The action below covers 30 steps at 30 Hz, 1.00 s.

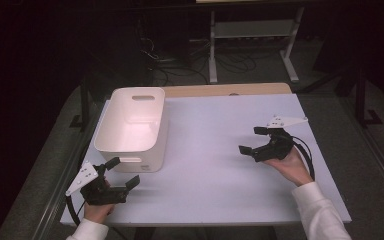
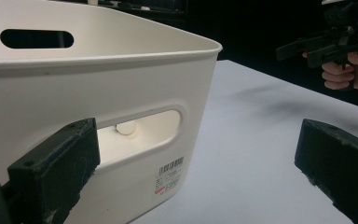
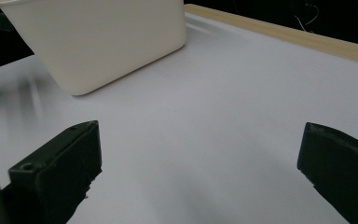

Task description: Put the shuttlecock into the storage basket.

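- From above, a white bin (image 1: 132,129) stands on the left half of the white table (image 1: 220,170), its handle slots at the near and far ends. It looks empty inside from here.
- The left gripper (image 1: 122,172) sits at the near-left corner of the table, just beside the bin's near end, jaws spread apart with nothing between them.
- The right gripper (image 1: 252,140) hovers over the right side of the table, well apart from the bin, held in the person's right hand (image 1: 292,165); its jaws are also spread and empty.
- In the left gripper view, the bin (image 2: 98,93) is right in front, its near handle slot (image 2: 140,133) level with the left jaw and a barcode label (image 2: 170,175) below it. The jaws stand wide apart. The right gripper (image 2: 303,51) shows far off at the upper right.
- In the right gripper view, the jaws are wide apart over bare table (image 3: 205,121), and the bin (image 3: 98,37) stands ahead at the upper left. A wooden edge (image 3: 284,35) runs along the far side.
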Available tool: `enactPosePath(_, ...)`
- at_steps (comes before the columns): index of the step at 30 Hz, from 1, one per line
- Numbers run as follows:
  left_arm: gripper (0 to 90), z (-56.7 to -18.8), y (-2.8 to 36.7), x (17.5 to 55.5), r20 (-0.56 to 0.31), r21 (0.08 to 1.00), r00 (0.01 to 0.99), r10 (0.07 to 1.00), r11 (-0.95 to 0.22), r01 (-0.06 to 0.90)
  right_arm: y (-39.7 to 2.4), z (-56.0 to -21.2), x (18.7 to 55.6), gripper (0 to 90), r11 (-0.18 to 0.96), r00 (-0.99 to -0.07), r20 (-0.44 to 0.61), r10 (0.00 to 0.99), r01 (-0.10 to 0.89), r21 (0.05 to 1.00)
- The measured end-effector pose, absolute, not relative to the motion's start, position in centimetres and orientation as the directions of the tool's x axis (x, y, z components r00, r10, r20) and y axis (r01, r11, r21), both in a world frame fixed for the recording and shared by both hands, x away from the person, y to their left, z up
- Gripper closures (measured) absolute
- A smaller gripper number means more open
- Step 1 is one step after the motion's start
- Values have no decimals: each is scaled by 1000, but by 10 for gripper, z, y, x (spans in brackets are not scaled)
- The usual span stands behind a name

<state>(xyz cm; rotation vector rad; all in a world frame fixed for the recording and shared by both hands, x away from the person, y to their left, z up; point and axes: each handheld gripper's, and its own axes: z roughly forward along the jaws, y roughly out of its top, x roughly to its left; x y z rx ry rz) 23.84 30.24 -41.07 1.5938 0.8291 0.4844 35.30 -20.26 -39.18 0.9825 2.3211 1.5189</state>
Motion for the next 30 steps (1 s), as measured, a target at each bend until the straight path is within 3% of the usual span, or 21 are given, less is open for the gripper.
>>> enactPosePath(30, 0, -411, 302, 238, -139, 972, 661, 738, -24, 232, -244, -415, 324, 0, 221, -700, 168, 695, 429, 876)
